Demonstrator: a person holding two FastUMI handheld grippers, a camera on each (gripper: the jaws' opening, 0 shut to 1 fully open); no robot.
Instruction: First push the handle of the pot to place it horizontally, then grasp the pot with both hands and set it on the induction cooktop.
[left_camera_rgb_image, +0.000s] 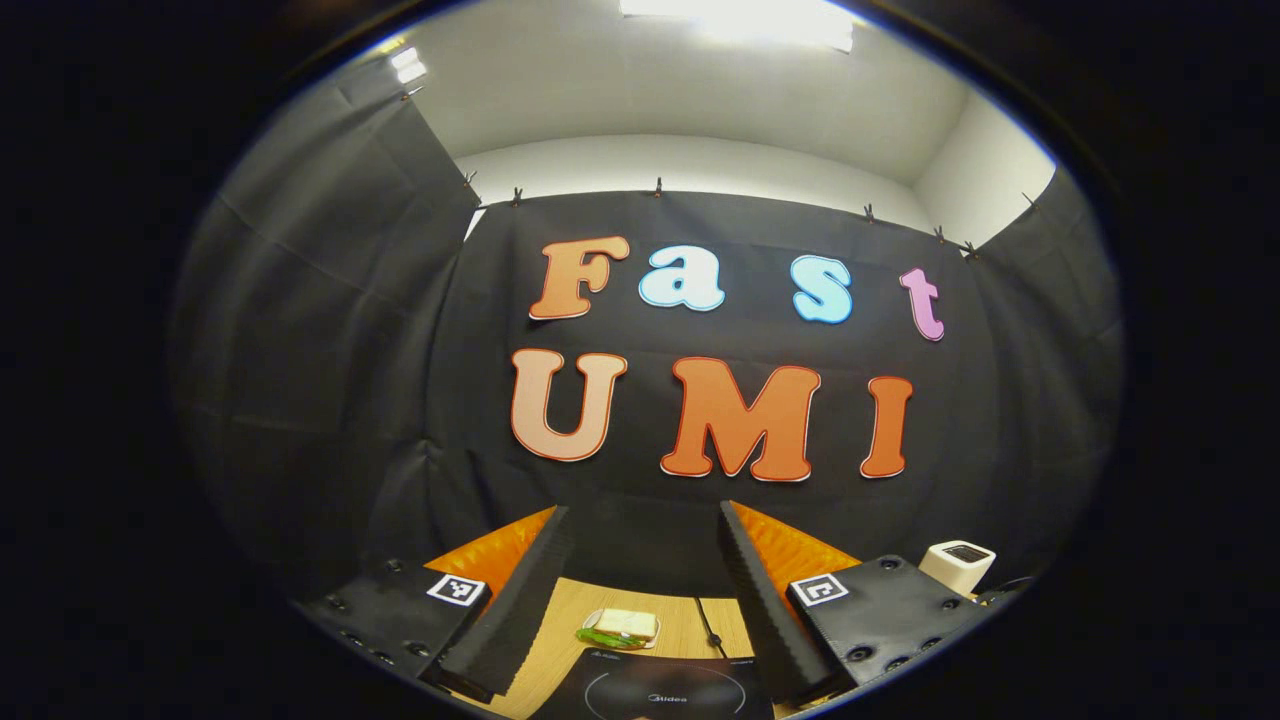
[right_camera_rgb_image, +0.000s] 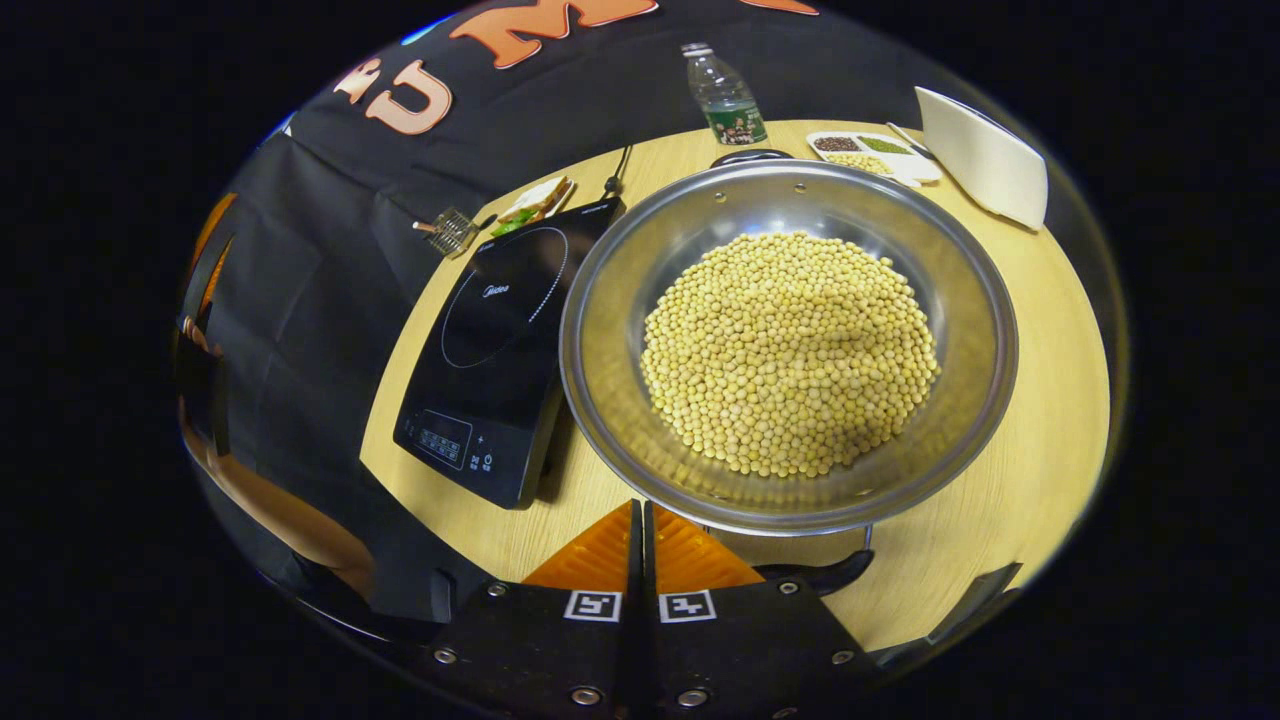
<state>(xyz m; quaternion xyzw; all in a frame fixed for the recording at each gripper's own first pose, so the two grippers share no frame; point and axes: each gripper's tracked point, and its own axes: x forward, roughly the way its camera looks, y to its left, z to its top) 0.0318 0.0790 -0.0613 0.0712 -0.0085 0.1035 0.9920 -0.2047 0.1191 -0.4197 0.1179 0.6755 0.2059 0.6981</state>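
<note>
While the left gripper gapes empty, the right gripper, closed, empty, meets the pot rim.

On my right gripper view, the right gripper has its fingers closed together, tips just below the near rim of the pot. The pot holds soybeans and rests on the wooden table, just beside the induction cooktop. A black pot handle lies beside the fingers.

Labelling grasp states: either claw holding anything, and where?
Nothing is held. Left claw is open, high above the cooktop. Right claw is shut, empty, beside the pot handle.
</note>
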